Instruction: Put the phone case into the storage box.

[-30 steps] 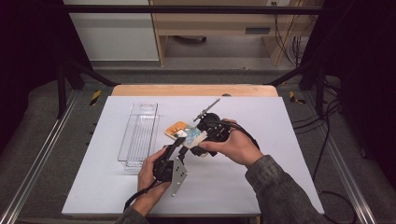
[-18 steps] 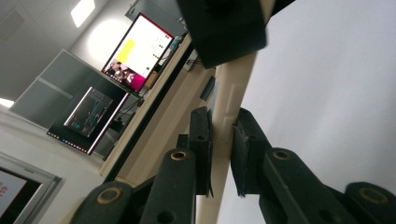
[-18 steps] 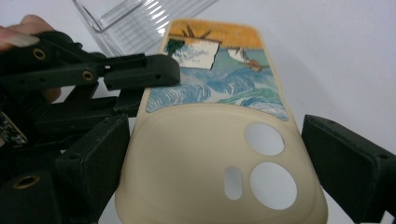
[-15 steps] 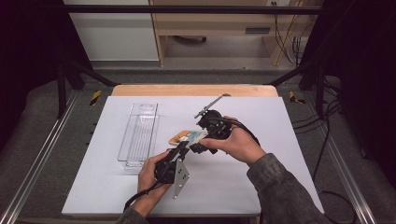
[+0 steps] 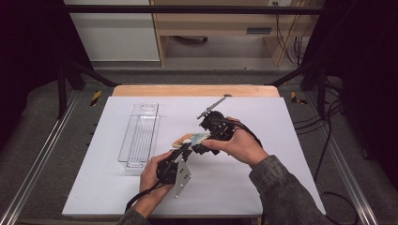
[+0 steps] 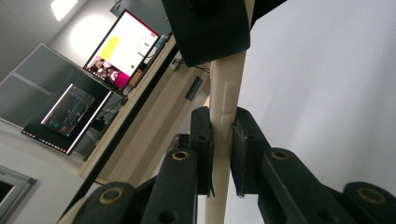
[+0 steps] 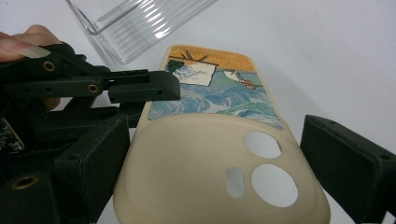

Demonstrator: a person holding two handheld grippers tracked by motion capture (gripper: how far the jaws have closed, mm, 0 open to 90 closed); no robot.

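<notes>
Near the worktop's (image 5: 291,140) centre, the left gripper (image 6: 223,140) had just closed its jaws on the phone case's (image 7: 219,154) edge while the right gripper's (image 7: 205,177) wide-spread jaws flanked its camera end, apparently passing it over, the clear tray (image 5: 139,136) at nine o'clock.

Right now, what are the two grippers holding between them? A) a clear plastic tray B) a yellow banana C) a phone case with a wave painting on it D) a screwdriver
C: the phone case, cream with camera holes and painted blue waves, sits between the right gripper jaws, and the left gripper pinches its edge.
</notes>
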